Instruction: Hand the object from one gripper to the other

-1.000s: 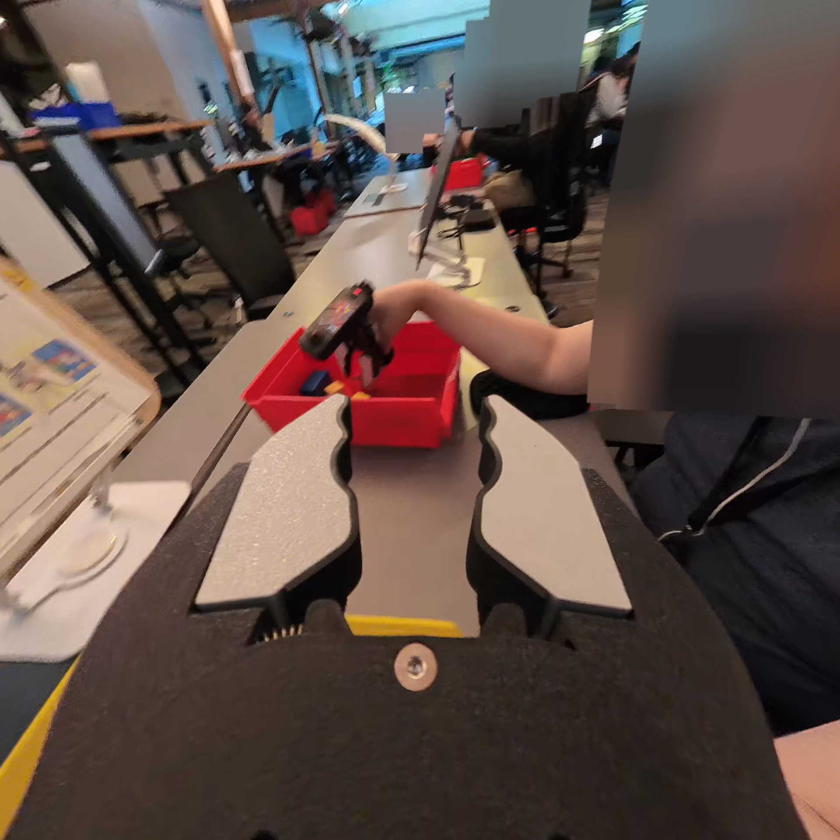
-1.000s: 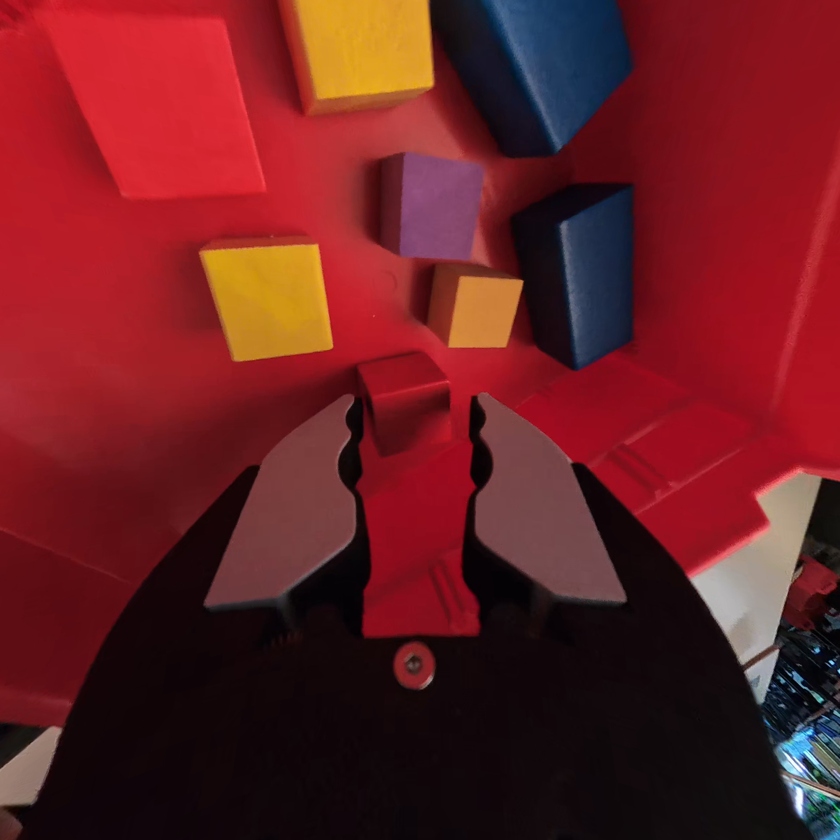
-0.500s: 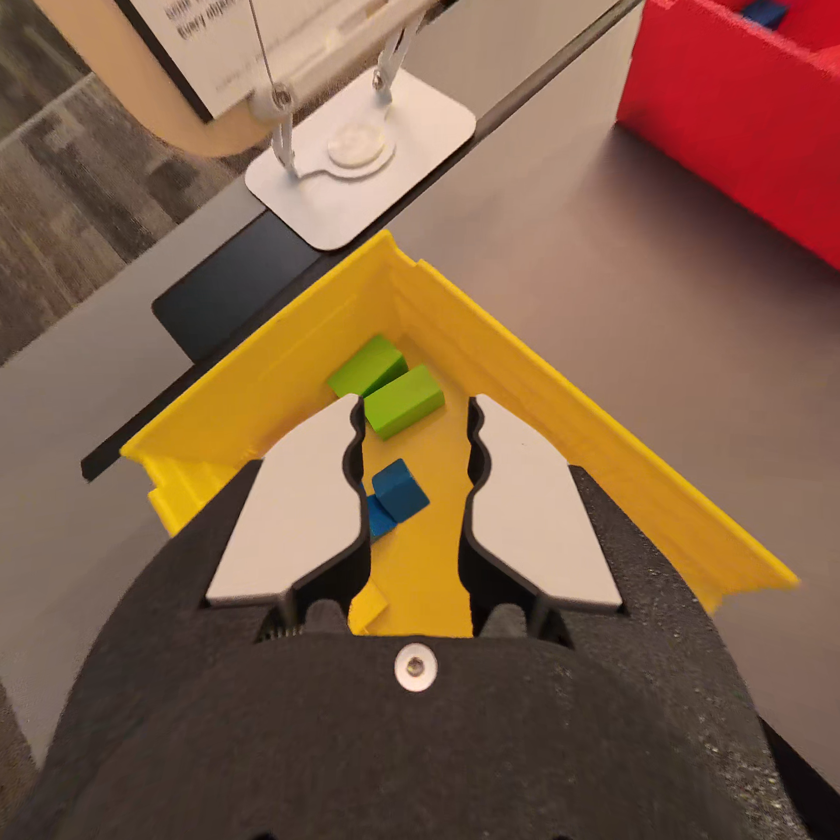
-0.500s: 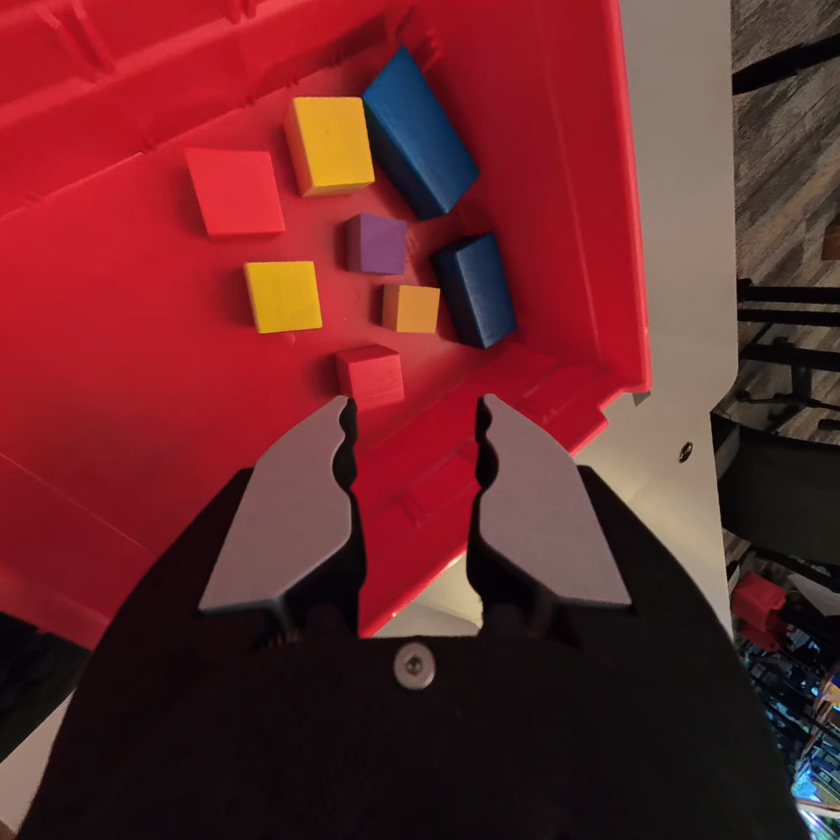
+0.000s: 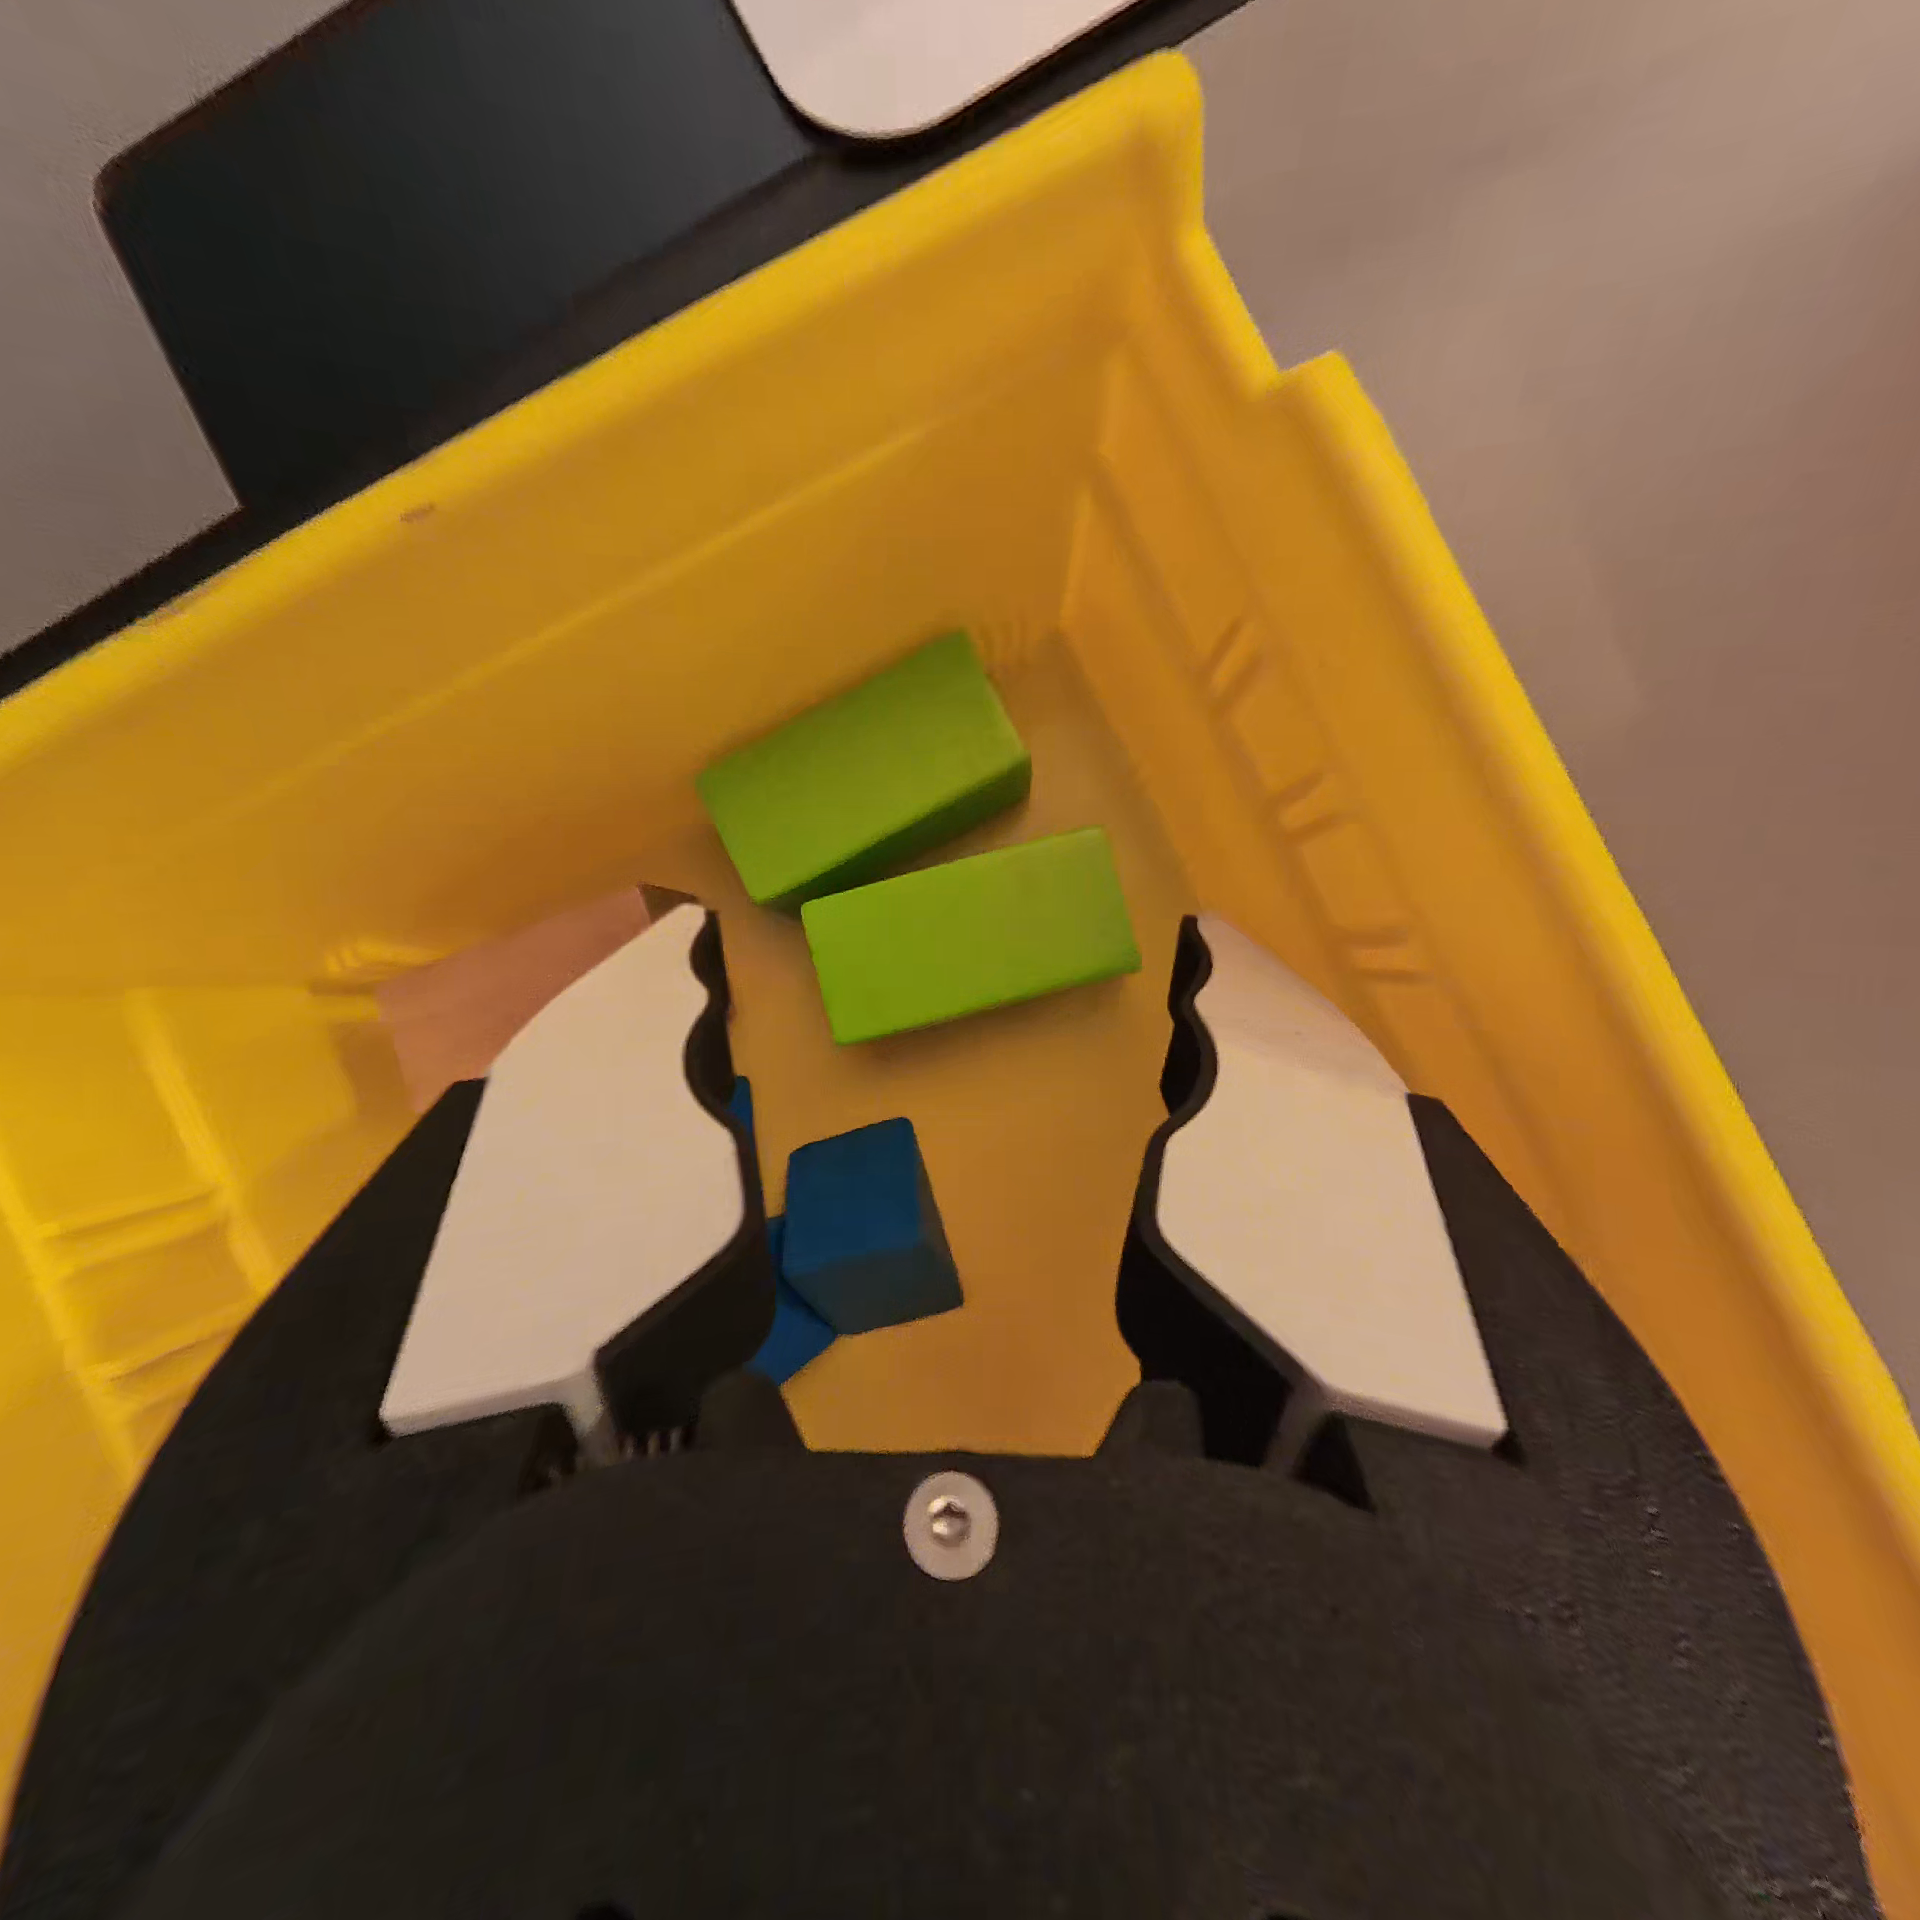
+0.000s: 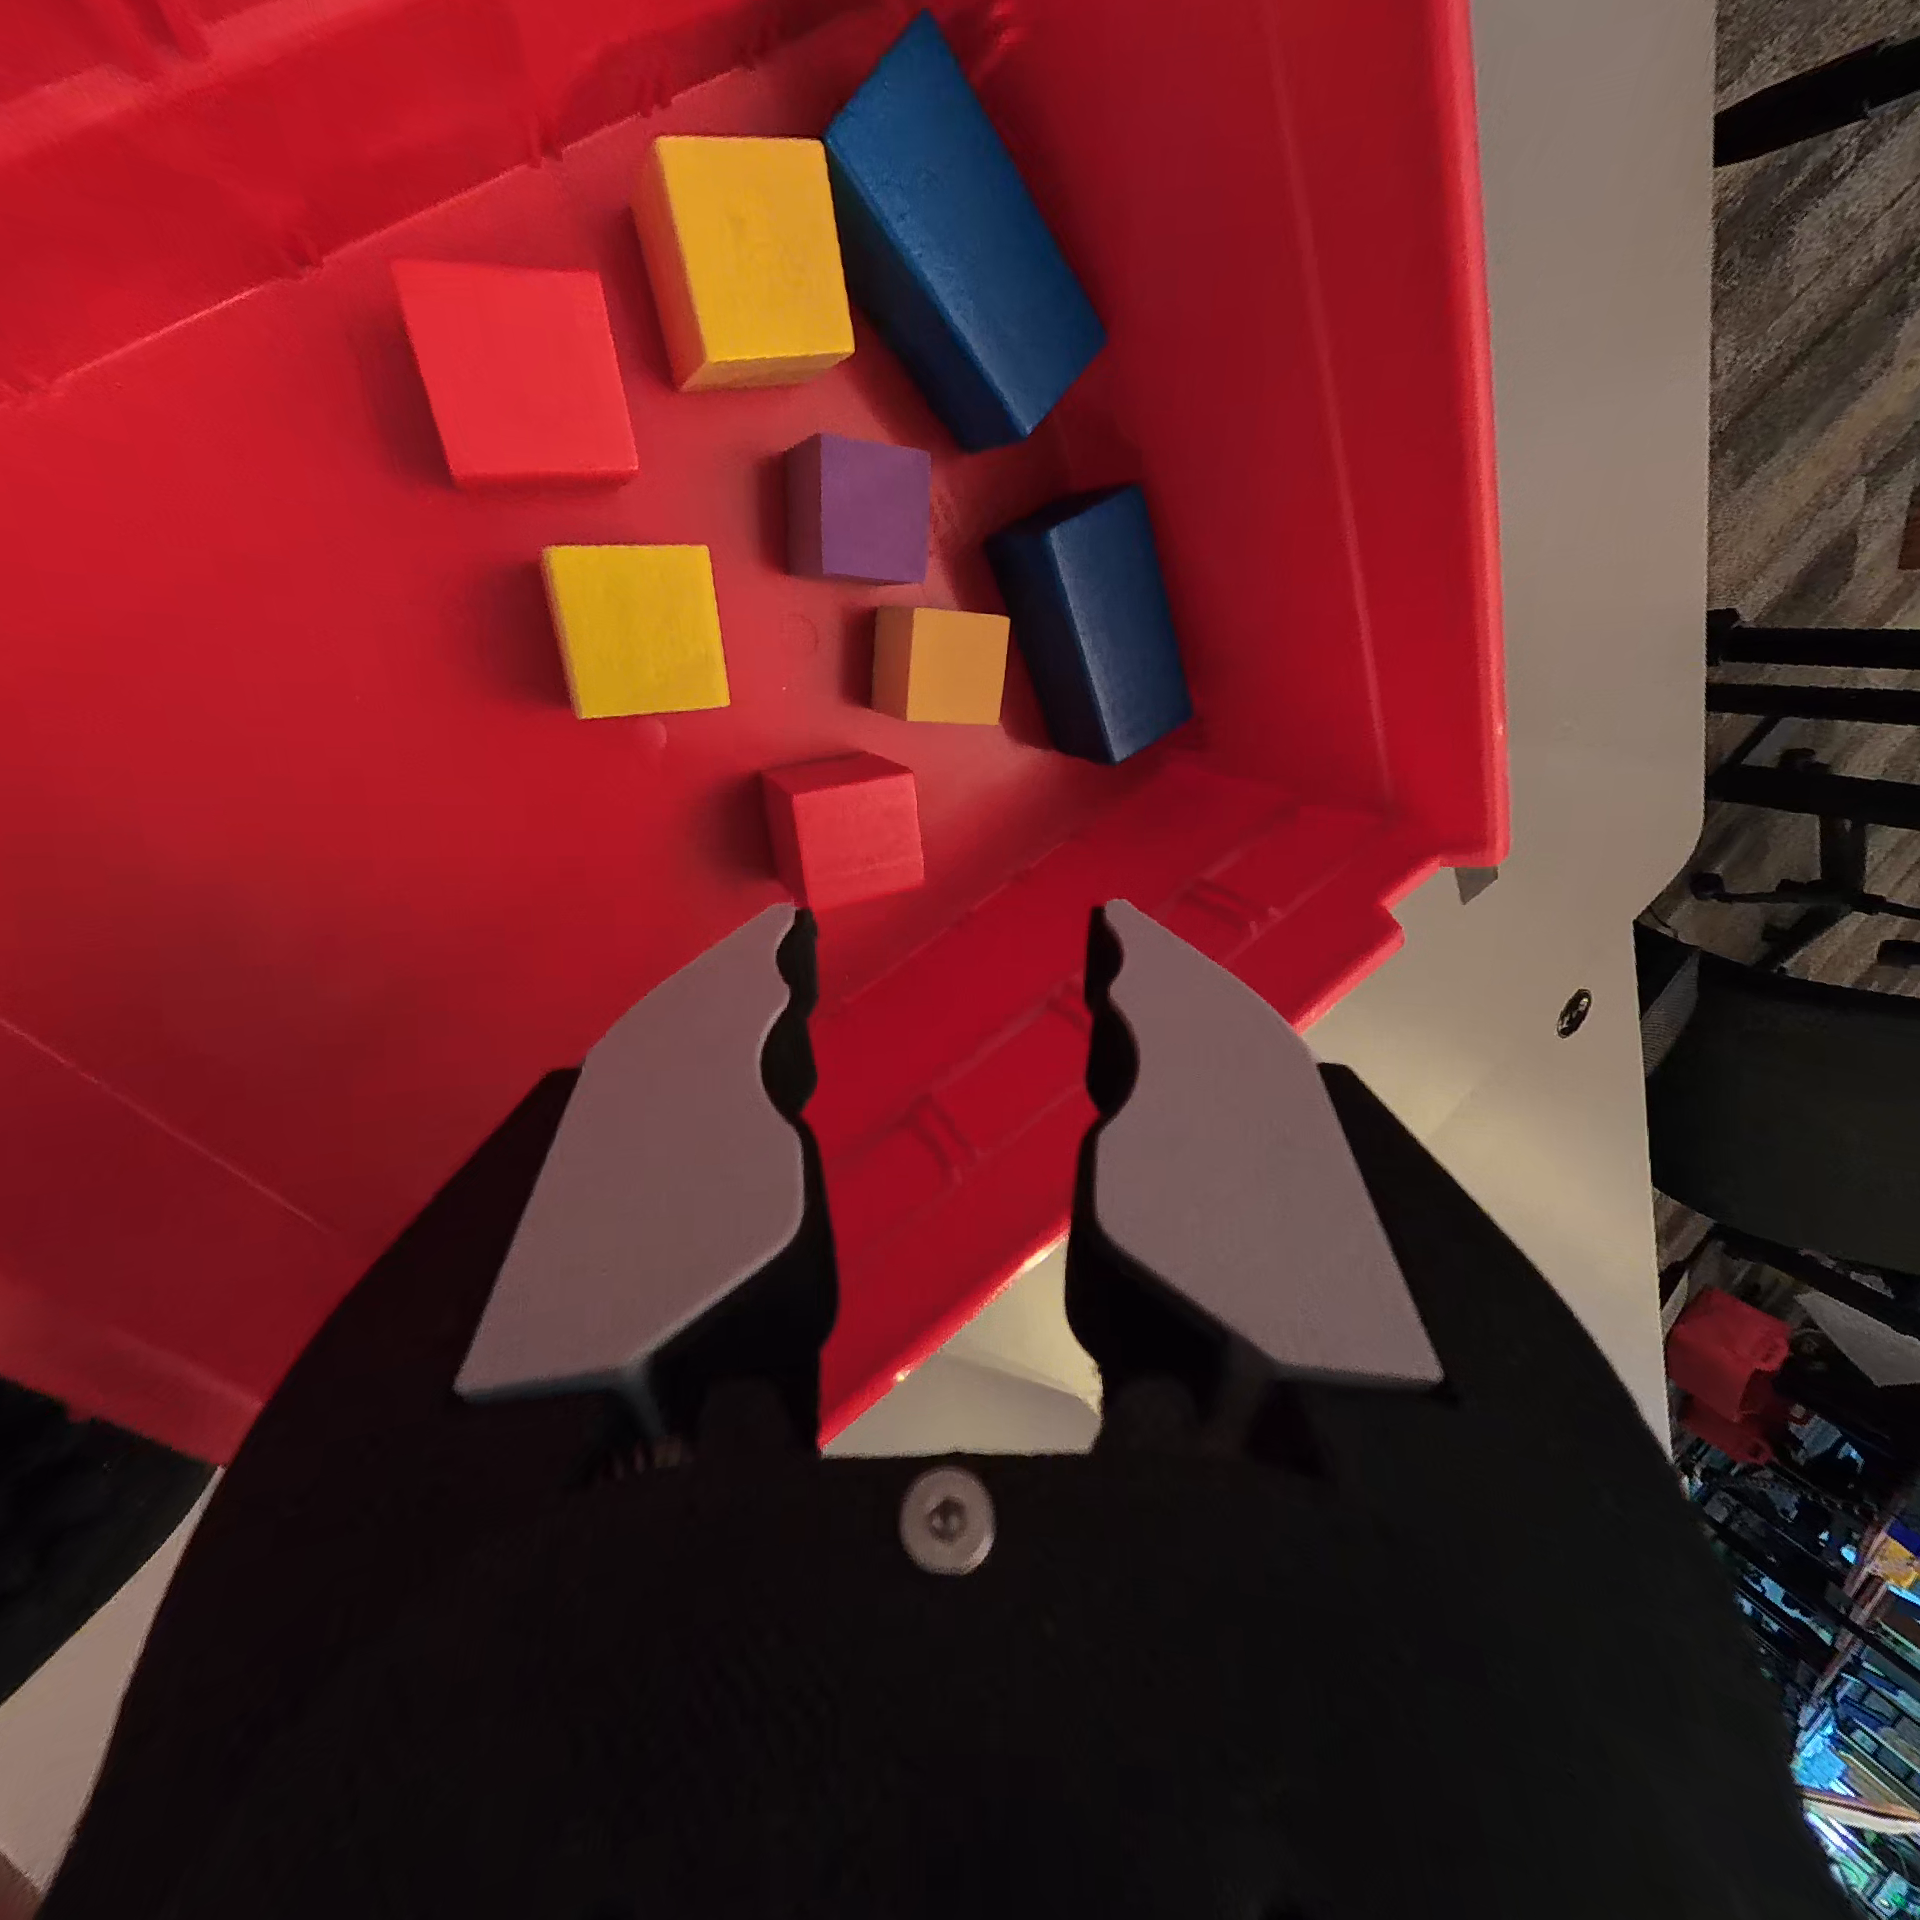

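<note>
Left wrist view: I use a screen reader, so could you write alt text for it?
The left gripper, jaws open and empty, hangs over a yellow bin that holds two green blocks, blue blocks nearer the camera, and a tan block partly hidden behind the left jaw.

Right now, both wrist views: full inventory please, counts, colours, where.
yellow bin: 1, on the grey table, left wrist view
green blocks: 2, side by side in the yellow bin's far corner
blue blocks: 2, yellow bin, partly behind the left finger
tan block: 1, yellow bin, left, partly hidden
red bin: 1, on a white table, right wrist view
red blocks: 2, red bin
yellow blocks: 2, red bin
navy blocks: 2, red bin, right
purple block: 1, centre
orange block: 1, centre
left gripper: jaws open, empty
right gripper: jaws open, empty
</note>
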`<state>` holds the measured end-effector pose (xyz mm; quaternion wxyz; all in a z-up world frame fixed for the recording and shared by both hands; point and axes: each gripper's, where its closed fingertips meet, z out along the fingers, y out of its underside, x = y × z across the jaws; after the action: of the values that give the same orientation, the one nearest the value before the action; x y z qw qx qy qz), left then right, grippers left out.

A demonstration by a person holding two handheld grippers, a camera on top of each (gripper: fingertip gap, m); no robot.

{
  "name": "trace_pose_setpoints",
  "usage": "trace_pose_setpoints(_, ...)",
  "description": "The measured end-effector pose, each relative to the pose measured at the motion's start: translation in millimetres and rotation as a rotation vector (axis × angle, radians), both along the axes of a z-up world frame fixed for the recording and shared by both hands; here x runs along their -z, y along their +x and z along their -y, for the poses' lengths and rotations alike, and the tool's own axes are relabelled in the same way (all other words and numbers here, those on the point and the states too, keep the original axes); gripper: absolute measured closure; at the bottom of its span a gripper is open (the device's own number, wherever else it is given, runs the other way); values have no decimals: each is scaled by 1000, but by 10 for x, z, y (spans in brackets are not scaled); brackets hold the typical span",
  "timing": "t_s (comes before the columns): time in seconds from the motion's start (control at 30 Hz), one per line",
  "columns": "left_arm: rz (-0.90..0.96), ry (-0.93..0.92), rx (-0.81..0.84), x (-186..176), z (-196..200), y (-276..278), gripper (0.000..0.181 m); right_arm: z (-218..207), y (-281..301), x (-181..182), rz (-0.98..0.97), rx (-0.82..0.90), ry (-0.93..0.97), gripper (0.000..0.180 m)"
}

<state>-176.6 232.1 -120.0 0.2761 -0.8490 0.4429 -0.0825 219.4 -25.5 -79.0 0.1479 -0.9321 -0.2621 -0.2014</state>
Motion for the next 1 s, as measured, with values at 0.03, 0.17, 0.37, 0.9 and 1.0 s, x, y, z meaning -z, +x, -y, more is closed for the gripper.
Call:
trace_pose_setpoints(0.03, -6, -10, -20, 31, 0, 3, 100, 7, 5, 2, -1, 1, -1, 129)
trace_pose_setpoints(0.17, -43, -62, -88, 157, 16, -47, 102, 32, 23, 17, -8, 7, -9, 129)
trace_pose_setpoints(0.37, -23, -106, -119, 206, 33, -49, 113, 55, 43, 33, -5, 12, -18, 130)
trace_pose_setpoints(0.9, 444, -214, 70, -1020, 444, -21, 114, -451, -479, -758, 106, -156, 355, 133)
trace_pose_setpoints(1.0, 645, -297, 341, -1529, 999, 211, 114, -689, -1365, -1085, 5, -453, 570, 133)
